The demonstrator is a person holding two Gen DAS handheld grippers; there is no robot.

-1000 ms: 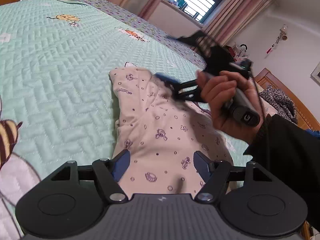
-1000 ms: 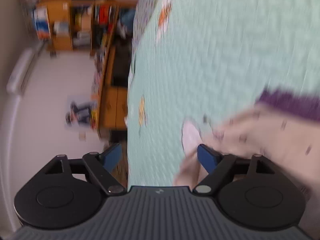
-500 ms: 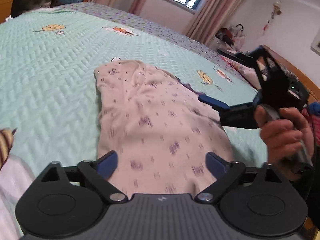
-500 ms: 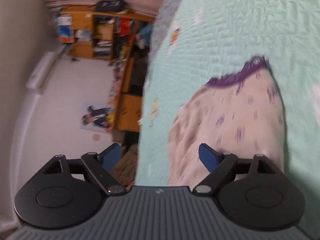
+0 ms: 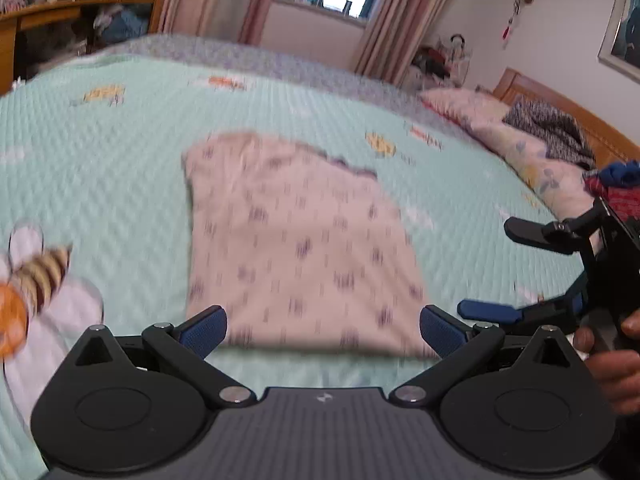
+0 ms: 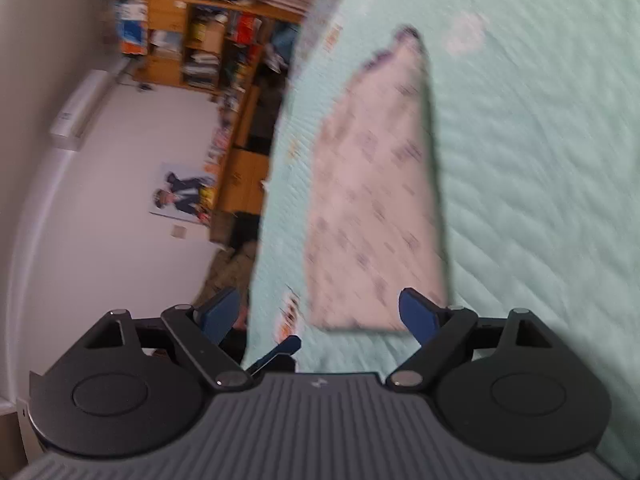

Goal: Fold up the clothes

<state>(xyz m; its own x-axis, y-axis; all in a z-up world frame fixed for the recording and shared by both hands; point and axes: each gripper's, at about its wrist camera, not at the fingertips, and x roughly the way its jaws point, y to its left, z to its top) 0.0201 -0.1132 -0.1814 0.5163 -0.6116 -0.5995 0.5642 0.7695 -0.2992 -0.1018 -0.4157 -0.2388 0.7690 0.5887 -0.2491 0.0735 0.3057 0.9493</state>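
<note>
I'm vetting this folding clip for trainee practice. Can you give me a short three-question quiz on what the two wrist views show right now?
1. True or false: the left gripper is clamped on the pale printed garment.
2. Multiple choice: what does the garment lie on? A) a wooden floor B) a green quilted bedspread C) a desk
3. Short answer: in the left wrist view, on which side of the garment does the right gripper appear, and is anything between its fingers?

Key:
1. False. Its jaws stand wide open and the garment lies flat beyond them.
2. B
3. On the right side, clear of the cloth; nothing is between its fingers.
</note>
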